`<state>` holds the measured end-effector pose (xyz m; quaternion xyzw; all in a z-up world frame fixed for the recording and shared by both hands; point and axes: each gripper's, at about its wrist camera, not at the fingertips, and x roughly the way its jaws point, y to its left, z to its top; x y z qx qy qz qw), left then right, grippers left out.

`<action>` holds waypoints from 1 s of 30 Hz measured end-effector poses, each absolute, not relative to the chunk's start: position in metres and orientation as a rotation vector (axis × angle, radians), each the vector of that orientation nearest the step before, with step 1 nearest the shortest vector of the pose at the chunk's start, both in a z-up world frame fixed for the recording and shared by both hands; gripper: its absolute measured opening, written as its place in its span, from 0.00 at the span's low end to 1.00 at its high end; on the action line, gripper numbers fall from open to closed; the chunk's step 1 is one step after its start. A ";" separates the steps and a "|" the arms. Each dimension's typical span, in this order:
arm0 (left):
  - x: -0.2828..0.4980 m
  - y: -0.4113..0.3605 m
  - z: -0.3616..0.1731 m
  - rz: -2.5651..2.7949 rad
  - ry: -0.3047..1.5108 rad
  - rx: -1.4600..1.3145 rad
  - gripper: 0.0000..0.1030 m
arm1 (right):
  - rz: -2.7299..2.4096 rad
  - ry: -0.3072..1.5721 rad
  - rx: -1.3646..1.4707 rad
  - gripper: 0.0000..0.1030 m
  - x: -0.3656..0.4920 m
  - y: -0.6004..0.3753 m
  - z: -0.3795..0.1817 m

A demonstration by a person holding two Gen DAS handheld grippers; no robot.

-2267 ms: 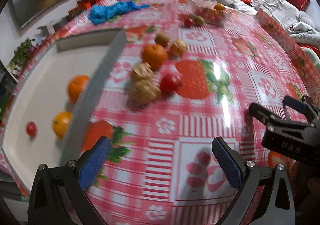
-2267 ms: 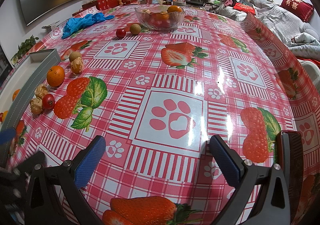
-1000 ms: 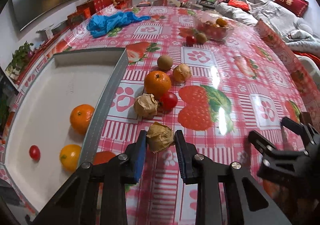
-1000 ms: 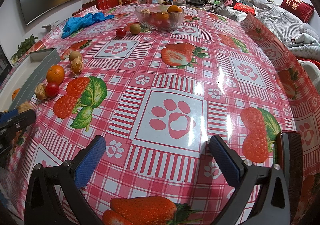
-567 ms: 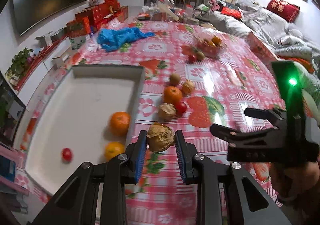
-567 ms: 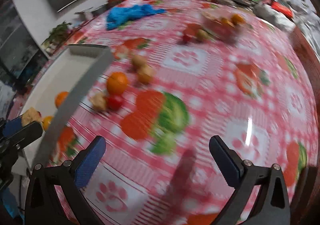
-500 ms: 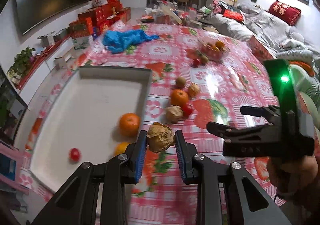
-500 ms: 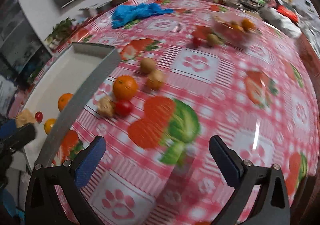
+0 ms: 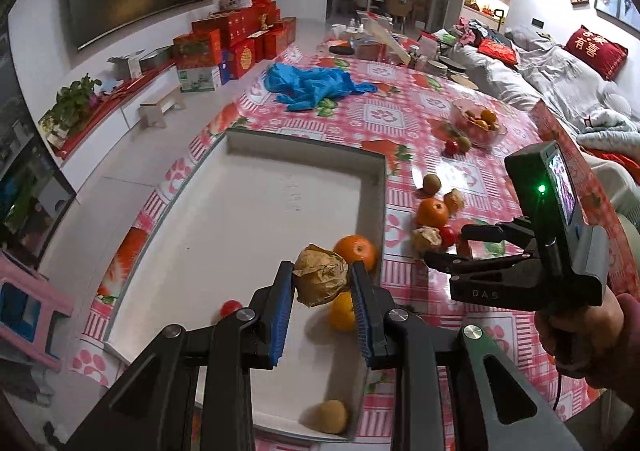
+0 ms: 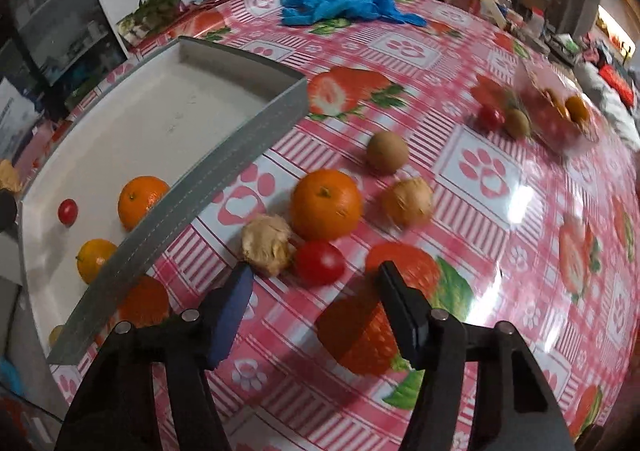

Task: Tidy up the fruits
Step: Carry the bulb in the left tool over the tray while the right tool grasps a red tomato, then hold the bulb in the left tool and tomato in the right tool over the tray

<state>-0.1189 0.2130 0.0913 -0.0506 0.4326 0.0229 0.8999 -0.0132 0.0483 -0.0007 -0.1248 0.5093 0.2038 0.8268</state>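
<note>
Carrying husked fruit pinched in left hand-held gripper, held above tray | right hand-held gripper spread, empty; tomato just ahead between its fingers, nearer right than left

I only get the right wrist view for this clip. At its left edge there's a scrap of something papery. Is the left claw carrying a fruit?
Observer: Yes. The left claw is shut on a husk fruit, gripped on both sides.
Reviewer: Is it in the tray yet?
Observer: No. It seems to be held above the tray, near the two oranges lying inside.
Reviewer: Is there anything in the tray I'd miss?
Observer: A brown fruit lies in the tray's near corner.
</note>
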 end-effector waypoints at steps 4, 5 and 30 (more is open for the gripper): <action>-0.119 0.223 0.082 0.070 0.906 -0.122 0.29 | 0.442 1.063 -0.297 0.45 -0.015 0.058 0.001; -0.119 0.226 0.079 0.074 0.910 -0.134 0.29 | 0.442 1.062 -0.304 0.42 -0.016 0.059 0.001; -0.119 0.266 0.064 0.151 0.895 -0.204 0.29 | 0.674 1.005 -0.201 0.24 -0.024 0.129 0.092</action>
